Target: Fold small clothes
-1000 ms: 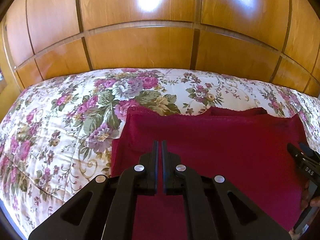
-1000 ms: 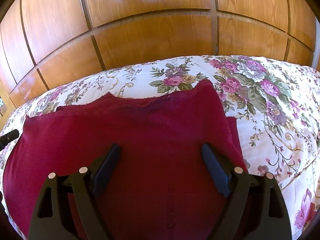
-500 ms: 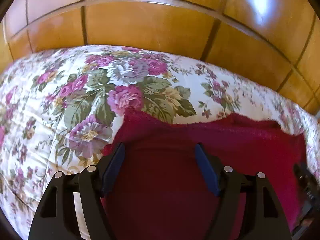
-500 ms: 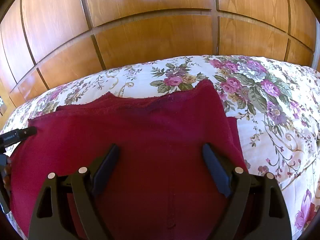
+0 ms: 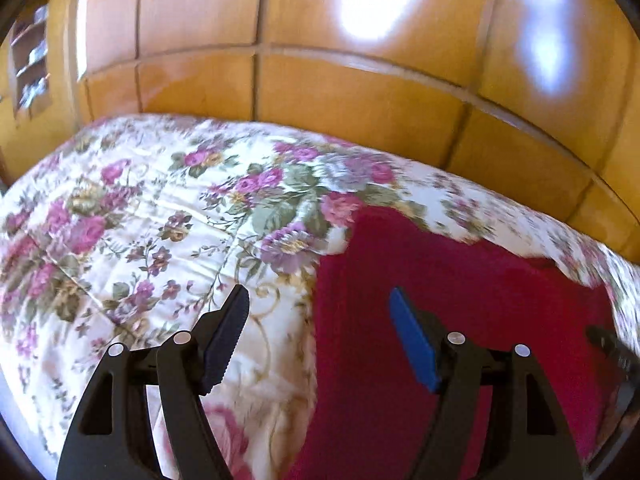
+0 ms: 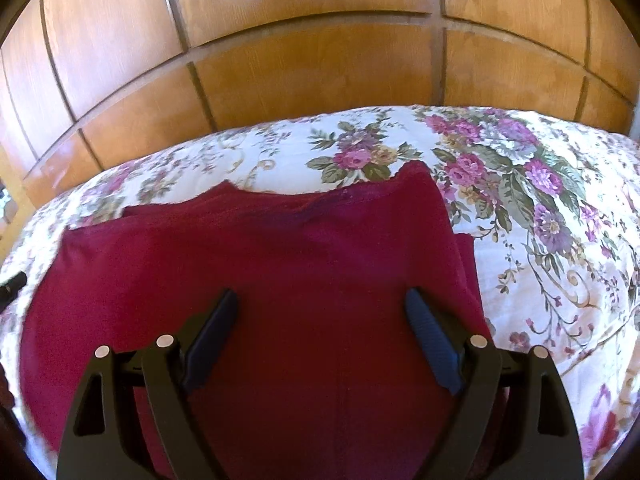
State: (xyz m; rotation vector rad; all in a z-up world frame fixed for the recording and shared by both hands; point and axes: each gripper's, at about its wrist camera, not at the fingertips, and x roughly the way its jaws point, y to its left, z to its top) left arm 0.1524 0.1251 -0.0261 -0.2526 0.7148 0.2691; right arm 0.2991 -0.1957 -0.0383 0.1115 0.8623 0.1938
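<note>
- Red garment [image 6: 304,288] is lying flat on the floral bedspread [image 6: 540,240], possibly folded once.
- Left gripper [image 5: 320,336] is hovering wide open over its left edge.
- Right gripper [image 6: 320,332] is hovering wide open above it.

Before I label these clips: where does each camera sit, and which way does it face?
Left wrist: on the left gripper, angled down at the floral bedspread and the dark red garment's left edge; open fingers show.
Right wrist: on the right gripper, over the garment's middle, facing the wooden wall; open fingers show.
Shared: garment, bedspread, wall.
</note>
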